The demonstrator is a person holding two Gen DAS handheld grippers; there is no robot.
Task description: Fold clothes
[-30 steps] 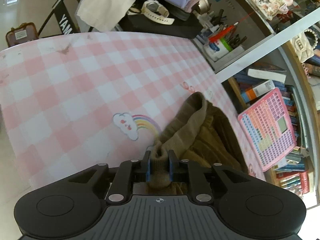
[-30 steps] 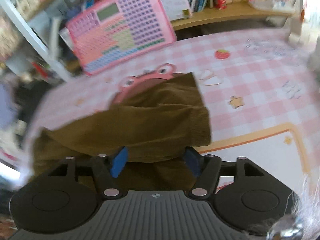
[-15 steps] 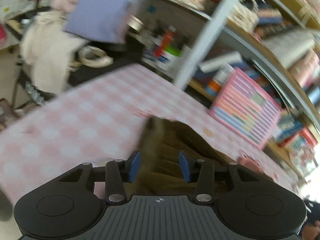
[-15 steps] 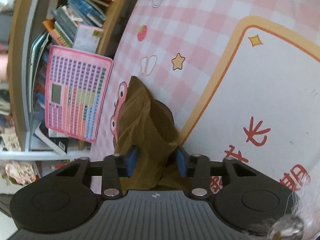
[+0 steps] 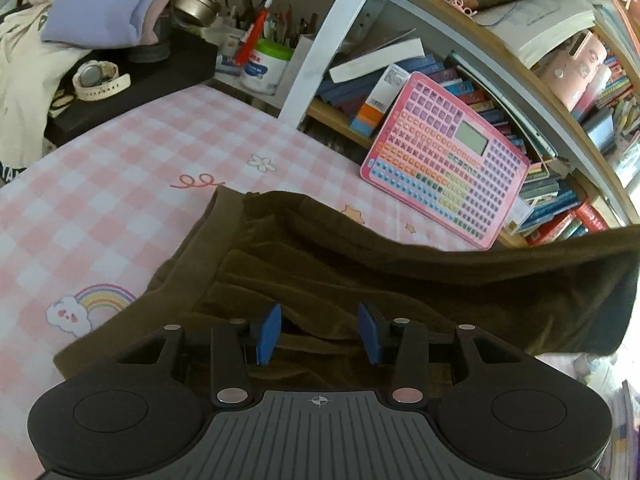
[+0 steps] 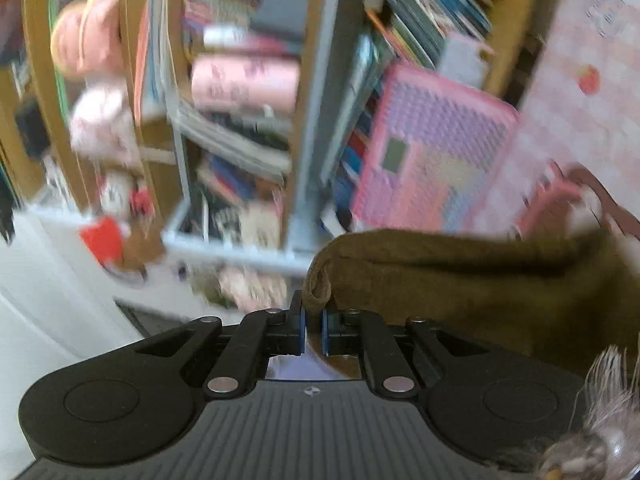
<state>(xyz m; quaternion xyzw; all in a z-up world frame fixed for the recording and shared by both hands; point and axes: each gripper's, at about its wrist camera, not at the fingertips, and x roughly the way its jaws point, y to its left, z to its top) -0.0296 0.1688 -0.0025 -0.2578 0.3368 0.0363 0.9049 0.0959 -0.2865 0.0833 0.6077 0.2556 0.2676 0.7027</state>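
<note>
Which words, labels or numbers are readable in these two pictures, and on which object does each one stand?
None can be read with certainty.
Pink keyboard toy: key characters too small.
White jar with green lid: blue label print too small.
Book spines: too small.
Right wrist view: bookshelf is motion-blurred, nothing legible.

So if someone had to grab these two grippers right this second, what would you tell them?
Left gripper: open, hovering over the brown garment, holding nothing.
Right gripper: shut on a corner of the garment, lifted off the pink checked table.
Garment: left part lies rumpled on the table, right part hangs from the raised corner.
Done: no finished fold shows.
Left: probably carry the corner across, flatten, finish folding.
</note>
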